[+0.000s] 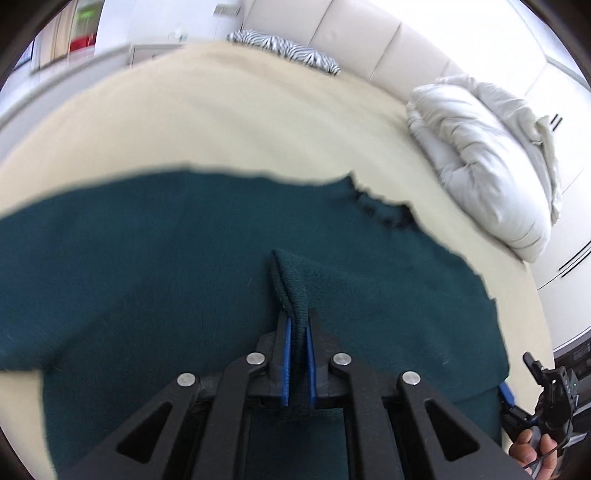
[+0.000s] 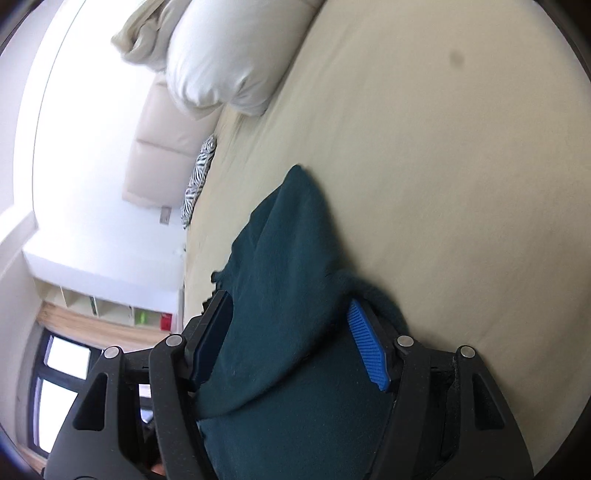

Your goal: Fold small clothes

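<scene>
A dark teal knit sweater [image 1: 147, 277] lies spread across a cream bed sheet [image 1: 221, 122]. My left gripper [image 1: 298, 318] is shut on a raised fold of it, and the knit stands up in a ridge between the blue pads. In the right wrist view the sweater [image 2: 280, 240] bunches up and fills the gap of my right gripper [image 2: 286, 300]. Its jaws stand apart, and the ridged face of the blue pad [image 2: 369, 350] is bare, so nothing is clamped. The other gripper and the hand [image 1: 532, 448] that holds it show at the sweater's lower right edge in the left wrist view.
A white pillow [image 1: 480, 155] with a crumpled cream cloth lies at the bed's far right corner. A zebra-print cushion [image 1: 284, 50] rests against the padded cream headboard [image 1: 351, 33]. Bare sheet [image 2: 443, 166] stretches beyond the sweater.
</scene>
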